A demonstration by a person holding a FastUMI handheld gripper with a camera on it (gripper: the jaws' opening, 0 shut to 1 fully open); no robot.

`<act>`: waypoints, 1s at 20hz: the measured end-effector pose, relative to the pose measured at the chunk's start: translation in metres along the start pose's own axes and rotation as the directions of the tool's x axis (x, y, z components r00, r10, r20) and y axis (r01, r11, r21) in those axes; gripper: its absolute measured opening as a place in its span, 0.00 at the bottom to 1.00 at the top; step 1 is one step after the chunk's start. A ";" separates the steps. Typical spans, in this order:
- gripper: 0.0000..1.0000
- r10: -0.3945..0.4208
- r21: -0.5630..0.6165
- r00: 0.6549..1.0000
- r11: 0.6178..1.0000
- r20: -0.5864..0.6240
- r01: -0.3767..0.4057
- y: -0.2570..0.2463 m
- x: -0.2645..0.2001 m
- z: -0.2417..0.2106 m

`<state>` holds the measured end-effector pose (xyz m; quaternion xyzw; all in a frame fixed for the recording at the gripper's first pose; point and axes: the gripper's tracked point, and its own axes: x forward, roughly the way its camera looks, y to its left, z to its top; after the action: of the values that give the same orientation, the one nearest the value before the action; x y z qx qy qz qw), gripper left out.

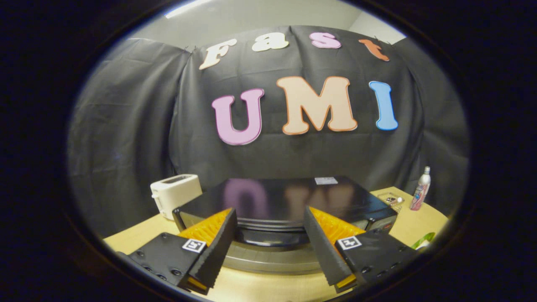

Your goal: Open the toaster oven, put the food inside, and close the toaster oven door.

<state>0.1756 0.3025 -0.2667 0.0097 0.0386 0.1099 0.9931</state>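
ITEM 1 – claw (268, 247). Fingers spread wide, nothing held between them. Poised above the front edge of the oven, pointing across its top.

ITEM 2 – toaster oven (289, 199). Black, glossy top w/ reflections, small pale sticker near the rear. Sits on the desk (268, 289), straight ahead of the claw and partly between the fingers. Front face seen from above only: a dark curved bar (268, 238), prob. the door handle, lies in the gap between the fingers, w/ a grey band below it, likely the door front. Door appears closed; can't confirm from this angle.

ITEM 3 – white toaster (176, 193). On desk, just beside the oven's rear corner, on the side of the viewer's left finger. Not part of task.

ITEM 4 – spray bottle (420, 189). Upright, far side of desk, beyond the other finger, well apart from the oven.

ITEM 5 – small wire rack (390, 199). Near the bottle, w/ a small item on it; too small to ID.

ITEM 6 – green object (423, 241). At desk edge past the finger; could be the food, can't tell.

STEP (est.): first stage, opening the oven; no grip made yet.

NEXT (est.): lower the claw so the fingers straddle the handle bar, pinch it, then pull out and down along the door's hinge arc. Needs centred approach; glossy bar may slip if caught at the tip only.
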 end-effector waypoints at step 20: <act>0.97 0.033 0.011 0.989 0.999 -0.141 -0.031 0.011 -0.145 -0.094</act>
<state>0.0249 0.2826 -0.3491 0.0067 0.1092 0.1261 0.9860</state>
